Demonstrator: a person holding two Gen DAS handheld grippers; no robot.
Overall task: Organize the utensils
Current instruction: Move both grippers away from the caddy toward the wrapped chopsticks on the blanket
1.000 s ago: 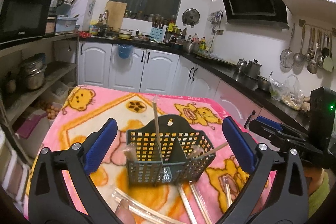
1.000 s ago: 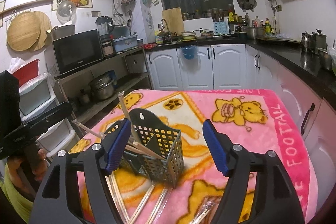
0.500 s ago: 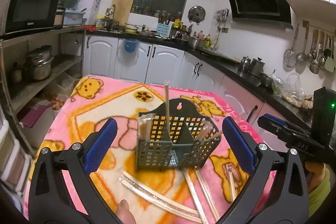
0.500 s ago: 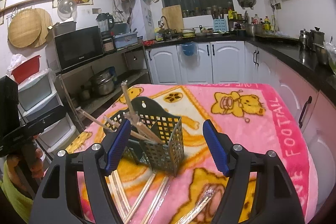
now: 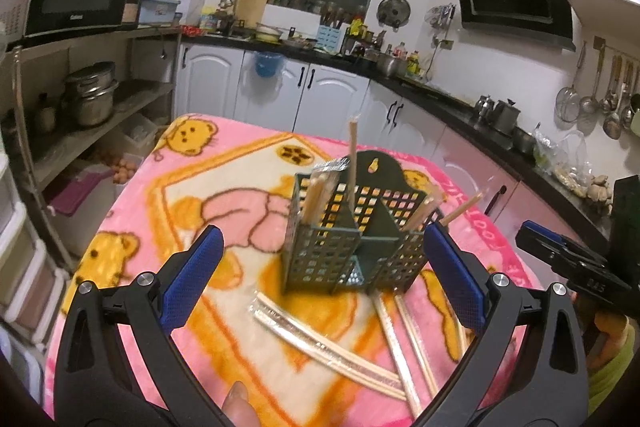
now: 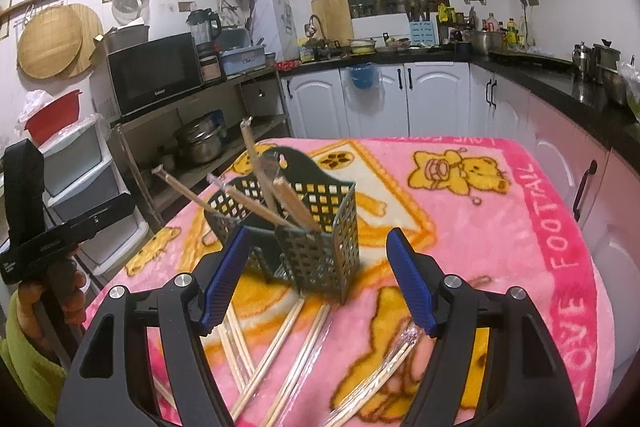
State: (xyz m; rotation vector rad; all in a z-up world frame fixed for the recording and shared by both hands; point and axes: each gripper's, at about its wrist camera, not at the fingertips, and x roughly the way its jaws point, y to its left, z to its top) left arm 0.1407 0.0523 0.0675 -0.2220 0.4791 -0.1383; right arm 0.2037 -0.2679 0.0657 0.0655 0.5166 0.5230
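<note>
Legibly, "FOOTBALL" along pink blanket (image 6: 560, 247); both grippers' fingers (image 6: 408, 287) (image 5: 192, 279) spread, empty.

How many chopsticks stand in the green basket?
4 visible: a wrapped pack at the basket's left, a tall stick near its middle, two leaning sticks at its right. Others may be hidden.

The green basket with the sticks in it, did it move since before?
Cannot tell. The green basket covers a different part of the blanket's pattern, but the cameras moved and nothing grips it.
</note>
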